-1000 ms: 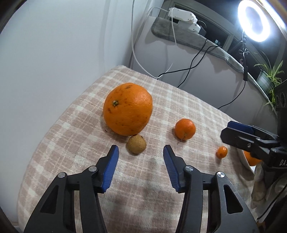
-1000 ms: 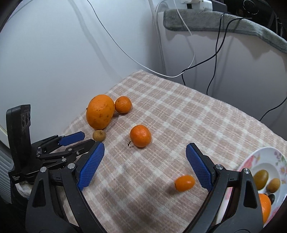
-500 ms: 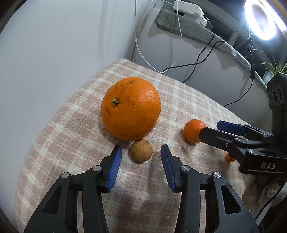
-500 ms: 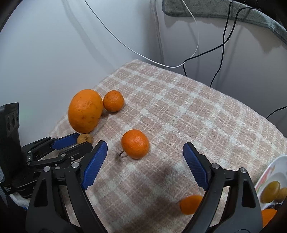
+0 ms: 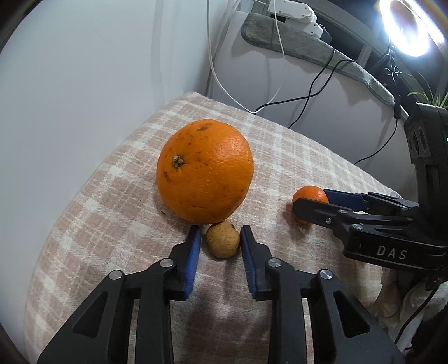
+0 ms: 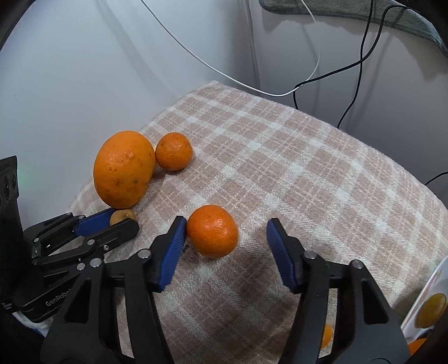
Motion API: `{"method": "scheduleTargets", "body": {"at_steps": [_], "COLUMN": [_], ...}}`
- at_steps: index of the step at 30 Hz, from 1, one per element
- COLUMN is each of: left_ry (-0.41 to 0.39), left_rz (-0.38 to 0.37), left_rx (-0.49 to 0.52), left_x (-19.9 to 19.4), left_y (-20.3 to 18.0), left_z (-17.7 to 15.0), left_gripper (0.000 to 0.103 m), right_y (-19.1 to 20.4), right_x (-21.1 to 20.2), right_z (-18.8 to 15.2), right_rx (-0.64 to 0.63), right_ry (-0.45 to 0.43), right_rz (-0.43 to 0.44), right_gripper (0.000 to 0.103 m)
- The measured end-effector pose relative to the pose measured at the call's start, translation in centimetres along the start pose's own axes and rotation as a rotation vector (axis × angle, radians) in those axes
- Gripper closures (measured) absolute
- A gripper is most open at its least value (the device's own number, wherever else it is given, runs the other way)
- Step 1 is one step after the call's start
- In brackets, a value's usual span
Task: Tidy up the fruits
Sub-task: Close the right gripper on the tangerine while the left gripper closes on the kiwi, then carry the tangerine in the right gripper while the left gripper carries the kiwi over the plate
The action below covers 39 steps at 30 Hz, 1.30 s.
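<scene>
On the plaid blanket point(image 6: 294, 156) covering the desk, both tools are down at fruit level.

Left tool point(image 5: 220, 238): blue pads pinched on the small tan round fruit point(image 5: 223, 239), one pad on each side of it. That fruit sits on the blanket touching the base of the big orange point(image 5: 205, 170), just in front of it. In the right wrist view the same tan fruit point(image 6: 123, 216) peeks out between the left tool's fingers point(image 6: 92, 224), under the big orange point(image 6: 123, 170).

Right tool point(image 6: 226, 233): jaws closing, not yet gripping. The mandarin point(image 6: 212, 231) lies between them on the blanket; the left-hand pad touches or nearly touches its side, the right-hand pad is clearly apart from it. In the left wrist view the right tool's fingers point(image 5: 322, 212) straddle the same mandarin point(image 5: 309, 196), partly hiding it.

A second mandarin point(image 6: 173, 151) rests against the far side of the big orange, touching it. A small orange fruit point(image 6: 326, 334) lies low on the blanket behind the right tool's finger, mostly hidden.

At the right edge, a white plate point(image 6: 420, 296) holds a yellow-brown fruit point(image 6: 431, 309); only a slice of the plate shows.

Behind: pale wall, white and black cables point(image 6: 350, 67) hanging, and a lit ring light point(image 5: 408, 25) at the top right of the left wrist view.
</scene>
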<state>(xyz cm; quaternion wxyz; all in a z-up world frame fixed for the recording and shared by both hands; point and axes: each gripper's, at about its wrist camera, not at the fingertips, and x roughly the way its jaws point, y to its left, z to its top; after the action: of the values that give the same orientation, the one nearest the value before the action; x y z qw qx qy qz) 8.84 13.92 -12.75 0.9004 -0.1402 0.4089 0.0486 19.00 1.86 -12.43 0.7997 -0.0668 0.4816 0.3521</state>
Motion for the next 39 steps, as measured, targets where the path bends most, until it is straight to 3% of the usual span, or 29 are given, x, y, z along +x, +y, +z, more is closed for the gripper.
{"method": "scheduleTargets", "body": {"at_steps": [5, 19, 39], "left_ry": [-0.002, -0.017, -0.07], "left_rz": [0.0, -0.015, -0.077], "left_rx": [0.008, 0.025, 0.084], "left_x": [0.0, -1.0, -4.6], "left_y": [-0.1, -0.4, -4.6], "left_z": [-0.1, -0.5, -1.1], "left_gripper": [0.08, 0.08, 0.08], "right_y": [0.5, 0.9, -0.2], "right_x": [0.0, -1.5, -9.2], "right_z": [0.2, -0.5, -3.8], "right_rx": [-0.008, -0.014, 0.012], "right_ry": [0.008, -0.028, -0.132], "right_rz": [0.032, 0.028, 0.027], "right_gripper": [0.065, 0.065, 0.065]}}
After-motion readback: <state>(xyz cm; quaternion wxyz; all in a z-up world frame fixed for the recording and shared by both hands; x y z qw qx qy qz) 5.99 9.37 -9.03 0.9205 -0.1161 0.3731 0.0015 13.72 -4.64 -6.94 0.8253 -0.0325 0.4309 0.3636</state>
